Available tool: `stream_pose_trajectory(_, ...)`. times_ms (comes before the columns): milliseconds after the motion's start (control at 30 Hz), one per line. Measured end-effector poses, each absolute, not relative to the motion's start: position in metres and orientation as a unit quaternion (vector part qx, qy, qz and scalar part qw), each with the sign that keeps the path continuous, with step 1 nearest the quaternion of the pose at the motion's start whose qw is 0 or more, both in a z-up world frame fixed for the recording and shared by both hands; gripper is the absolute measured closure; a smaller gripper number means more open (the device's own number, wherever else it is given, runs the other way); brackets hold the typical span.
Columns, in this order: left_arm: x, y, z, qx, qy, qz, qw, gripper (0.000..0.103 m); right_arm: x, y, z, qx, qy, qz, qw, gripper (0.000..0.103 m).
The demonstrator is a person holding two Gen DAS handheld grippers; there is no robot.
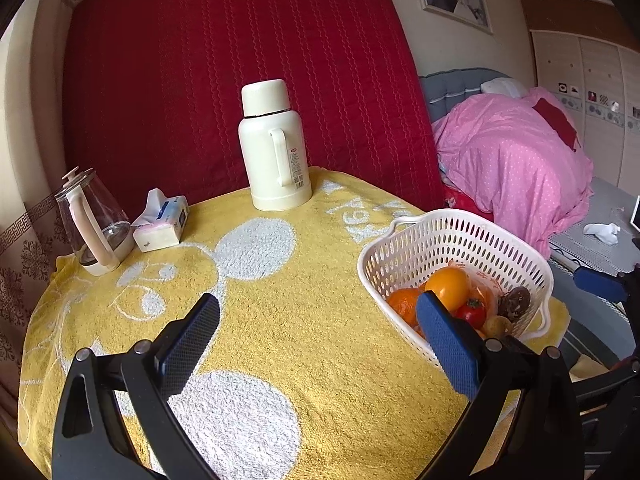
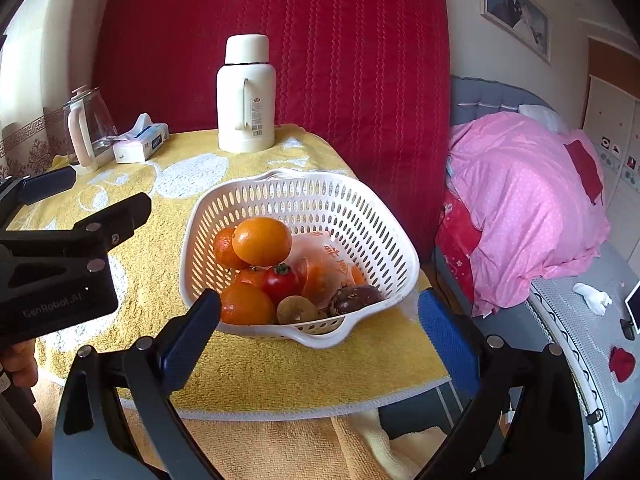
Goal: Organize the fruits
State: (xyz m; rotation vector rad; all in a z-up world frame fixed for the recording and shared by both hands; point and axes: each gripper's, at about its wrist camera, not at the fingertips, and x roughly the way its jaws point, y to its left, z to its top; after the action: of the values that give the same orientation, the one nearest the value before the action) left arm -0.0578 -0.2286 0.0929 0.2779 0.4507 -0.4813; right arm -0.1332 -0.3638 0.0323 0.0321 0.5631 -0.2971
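A white perforated basket (image 2: 360, 216) stands on the yellow towel-covered table near its right front corner; it also shows in the left wrist view (image 1: 480, 236). It holds several oranges (image 2: 262, 241), a red tomato (image 2: 280, 283), a kiwi (image 2: 297, 310), a dark passion fruit (image 2: 354, 298) and a plastic bag (image 2: 324, 264). My left gripper (image 1: 318, 308) is open and empty over the towel, left of the basket. My right gripper (image 2: 320, 312) is open and empty, just in front of the basket's near rim.
A cream thermos (image 1: 274, 148) stands at the table's back. A glass kettle (image 1: 94, 222) and a tissue pack (image 1: 162, 222) sit at the back left. A red quilted backdrop is behind the table. A bed with a pink duvet (image 2: 532, 208) lies to the right.
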Motion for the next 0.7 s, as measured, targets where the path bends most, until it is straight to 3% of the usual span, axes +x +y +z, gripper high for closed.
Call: stream_pose_trajectory(700, -0.057, -0.206, 0.082, 0.144, 0.245, -0.227, 0.932, 0.005, -0.137, -0.348, 0.031, 0.017, 0.281, -0.128, 0.951, 0.003)
